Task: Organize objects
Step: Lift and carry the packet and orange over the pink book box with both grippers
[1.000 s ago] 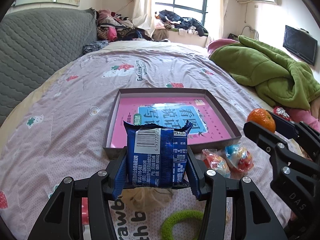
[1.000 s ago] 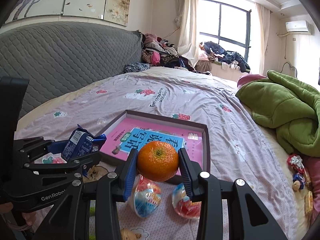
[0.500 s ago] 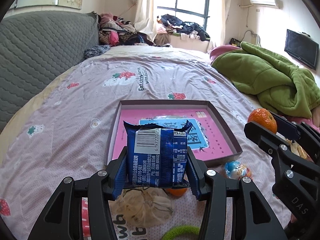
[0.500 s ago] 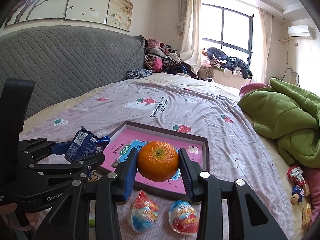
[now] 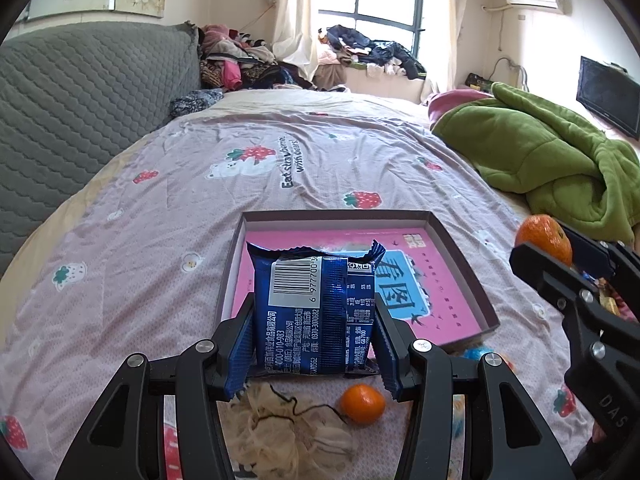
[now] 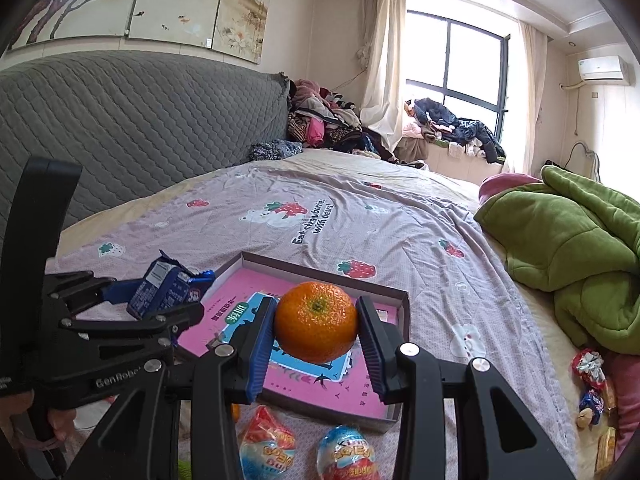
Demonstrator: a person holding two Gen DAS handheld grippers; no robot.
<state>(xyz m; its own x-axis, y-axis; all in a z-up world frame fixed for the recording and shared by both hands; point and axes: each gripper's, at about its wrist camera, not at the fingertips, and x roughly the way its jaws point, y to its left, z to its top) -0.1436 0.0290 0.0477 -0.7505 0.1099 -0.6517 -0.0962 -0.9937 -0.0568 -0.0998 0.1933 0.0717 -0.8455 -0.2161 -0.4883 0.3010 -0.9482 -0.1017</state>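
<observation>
**Both grippers loaded by the box**

Your left gripper [image 5: 314, 346] is clamping the blue packet [image 5: 314, 312] just before the box [image 5: 460, 268]. Your right gripper [image 6: 316, 334] is squeezing the orange [image 6: 316, 322] above the box's near edge.

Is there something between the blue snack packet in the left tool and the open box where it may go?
Nothing visible blocks it. The blue snack packet is held in the left tool directly before the open box, whose pink bottom holds nothing.

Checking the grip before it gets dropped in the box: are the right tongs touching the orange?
Touching. The right wrist view shows the right tongs pressing both blue pads against the orange's sides, no gap.
</observation>
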